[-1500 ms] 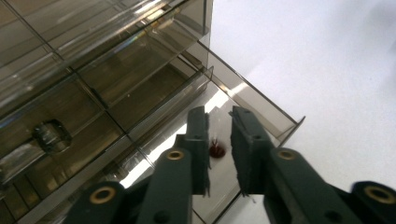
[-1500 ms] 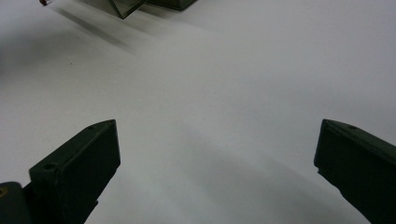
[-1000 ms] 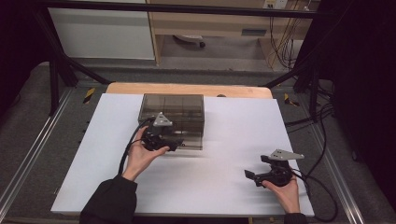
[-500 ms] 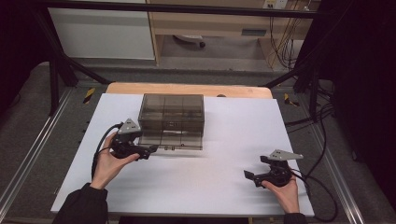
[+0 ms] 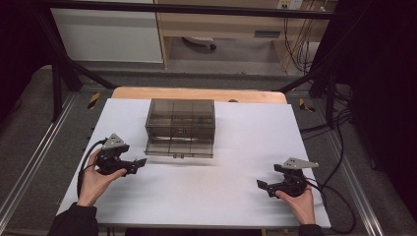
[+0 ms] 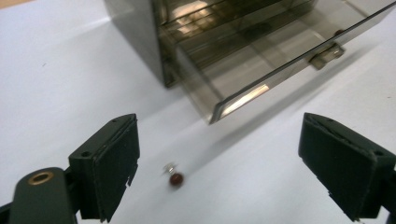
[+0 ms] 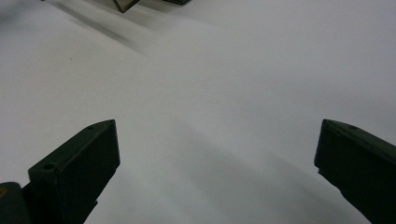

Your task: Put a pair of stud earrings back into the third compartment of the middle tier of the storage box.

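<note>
Smoky plastic drawer box, one drawer out; one red bead; two tongs, left tongs and right tongs, both wide, empty.

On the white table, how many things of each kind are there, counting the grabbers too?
Smoky see-through plastic drawer box, bottom drawer pulled out: 1
Small dark red bead on the white table: 1
Black hand-held grippers, left and right, jaws apart: 2
Total: 4

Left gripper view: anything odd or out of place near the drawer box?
Yes. A small dark red bead with a metal bit lies loose on the white table, in front of the smoky drawer box, whose bottom drawer stands pulled out. The left gripper is open around it, not touching.
</note>
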Tool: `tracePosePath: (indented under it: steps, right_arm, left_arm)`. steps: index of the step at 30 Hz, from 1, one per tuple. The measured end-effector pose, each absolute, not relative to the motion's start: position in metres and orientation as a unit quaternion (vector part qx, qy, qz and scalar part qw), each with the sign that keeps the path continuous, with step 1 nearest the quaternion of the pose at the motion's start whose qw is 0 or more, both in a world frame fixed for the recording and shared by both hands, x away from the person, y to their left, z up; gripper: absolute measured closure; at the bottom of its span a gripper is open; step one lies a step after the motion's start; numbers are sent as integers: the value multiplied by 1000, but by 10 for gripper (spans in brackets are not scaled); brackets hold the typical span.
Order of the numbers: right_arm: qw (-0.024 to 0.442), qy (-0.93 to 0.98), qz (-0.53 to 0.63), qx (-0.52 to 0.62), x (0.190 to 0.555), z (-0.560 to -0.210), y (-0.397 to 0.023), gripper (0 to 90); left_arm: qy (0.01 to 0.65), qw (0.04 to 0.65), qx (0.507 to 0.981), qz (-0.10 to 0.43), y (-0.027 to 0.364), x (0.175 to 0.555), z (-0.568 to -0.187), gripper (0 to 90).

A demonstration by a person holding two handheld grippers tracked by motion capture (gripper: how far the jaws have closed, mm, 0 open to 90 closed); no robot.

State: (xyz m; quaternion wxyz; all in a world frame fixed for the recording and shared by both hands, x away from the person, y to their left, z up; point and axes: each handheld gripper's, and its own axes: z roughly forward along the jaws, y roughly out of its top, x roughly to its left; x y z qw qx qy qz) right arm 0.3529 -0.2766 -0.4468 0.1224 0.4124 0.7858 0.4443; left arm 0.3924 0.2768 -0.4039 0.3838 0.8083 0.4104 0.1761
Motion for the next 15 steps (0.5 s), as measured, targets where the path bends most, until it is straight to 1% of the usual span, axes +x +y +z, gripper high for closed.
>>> tracePosePath:
  steps: [3, 6, 10, 15]
  right_arm:
    - [121, 785, 445, 414, 353, -447, -276, 7]
    - [121, 786, 444, 413, 353, -447, -276, 7]
    - [121, 787, 443, 412, 353, -447, -276, 7]
    - [122, 788, 442, 411, 353, -448, -276, 7]
  left_arm:
    - [417, 373, 809, 179, 281, 393, -409, 124]
    - [423, 367, 808, 182, 284, 394, -414, 150]
    - [434, 358, 806, 184, 285, 399, -423, 216]
    - [442, 337, 810, 187, 283, 404, -431, 325]
